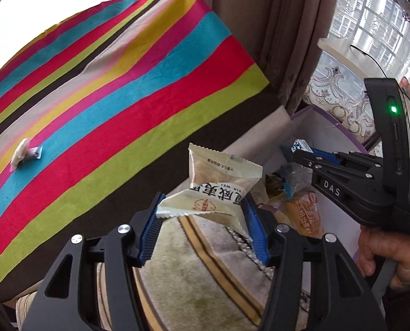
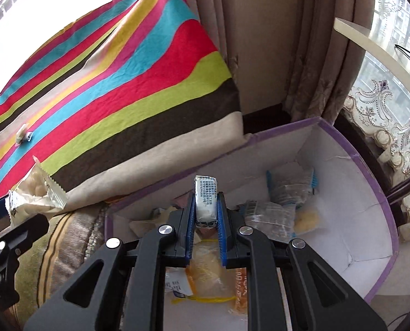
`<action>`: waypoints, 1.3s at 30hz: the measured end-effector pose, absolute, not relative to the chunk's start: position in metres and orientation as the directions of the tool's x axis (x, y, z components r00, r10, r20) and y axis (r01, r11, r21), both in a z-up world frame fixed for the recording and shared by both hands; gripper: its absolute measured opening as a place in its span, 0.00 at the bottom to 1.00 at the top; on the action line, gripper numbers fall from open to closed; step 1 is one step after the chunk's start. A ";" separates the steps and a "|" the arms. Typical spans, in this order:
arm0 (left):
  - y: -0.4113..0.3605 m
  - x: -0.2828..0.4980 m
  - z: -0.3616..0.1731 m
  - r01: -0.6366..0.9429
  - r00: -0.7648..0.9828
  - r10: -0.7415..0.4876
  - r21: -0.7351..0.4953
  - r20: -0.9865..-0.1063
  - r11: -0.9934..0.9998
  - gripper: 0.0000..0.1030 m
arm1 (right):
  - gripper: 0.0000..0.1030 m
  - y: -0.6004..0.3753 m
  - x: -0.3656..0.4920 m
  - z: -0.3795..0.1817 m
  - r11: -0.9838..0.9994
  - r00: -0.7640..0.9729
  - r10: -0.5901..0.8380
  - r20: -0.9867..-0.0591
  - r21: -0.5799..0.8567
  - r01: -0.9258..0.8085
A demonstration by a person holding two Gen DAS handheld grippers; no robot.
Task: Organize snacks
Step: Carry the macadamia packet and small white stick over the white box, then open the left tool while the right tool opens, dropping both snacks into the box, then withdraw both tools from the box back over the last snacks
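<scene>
Over the purple-rimmed box (image 2: 381,193), already holding several packets: right gripper (image 2: 206,207) clamping small white bar (image 2: 205,195), left gripper (image 1: 202,215) clamping cream packet (image 1: 218,182) beside it, two candies (image 1: 27,154) left on striped cloth (image 1: 122,96).

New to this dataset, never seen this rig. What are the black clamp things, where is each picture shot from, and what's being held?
No robot arm here: a person carries a handheld gripper in each hand, with a fisheye camera looking along its blue-padded jaws.

In the left wrist view, the left gripper is clamped on a cream snack packet. The right gripper shows at right, gripped by the person's hand.

In the right wrist view, the right gripper pinches a small white wrapped snack above a purple-edged box already holding several packets.

On the striped cloth, one small wrapped sweet remains.
</scene>
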State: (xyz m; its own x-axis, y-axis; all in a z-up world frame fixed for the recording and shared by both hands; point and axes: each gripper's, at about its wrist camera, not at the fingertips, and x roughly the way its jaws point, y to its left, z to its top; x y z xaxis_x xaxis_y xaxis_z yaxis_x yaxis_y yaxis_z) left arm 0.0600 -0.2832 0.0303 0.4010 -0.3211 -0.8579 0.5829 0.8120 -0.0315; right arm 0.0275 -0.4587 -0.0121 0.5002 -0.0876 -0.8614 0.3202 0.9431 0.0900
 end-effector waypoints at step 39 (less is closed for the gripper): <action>-0.286 0.054 0.025 0.562 0.375 -0.307 -0.049 -0.875 0.826 0.74 | 0.68 -0.461 0.016 -0.006 0.936 0.493 -0.130 -0.860 0.058 0.348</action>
State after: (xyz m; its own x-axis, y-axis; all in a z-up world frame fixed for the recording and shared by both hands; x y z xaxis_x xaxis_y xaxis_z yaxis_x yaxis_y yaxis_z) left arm 0.0545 -0.2857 0.0246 0.3745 -0.3073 -0.8748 0.5621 0.8256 -0.0493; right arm 0.0161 -0.4610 -0.0059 0.4932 -0.1299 -0.8601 0.3481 0.9356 0.0583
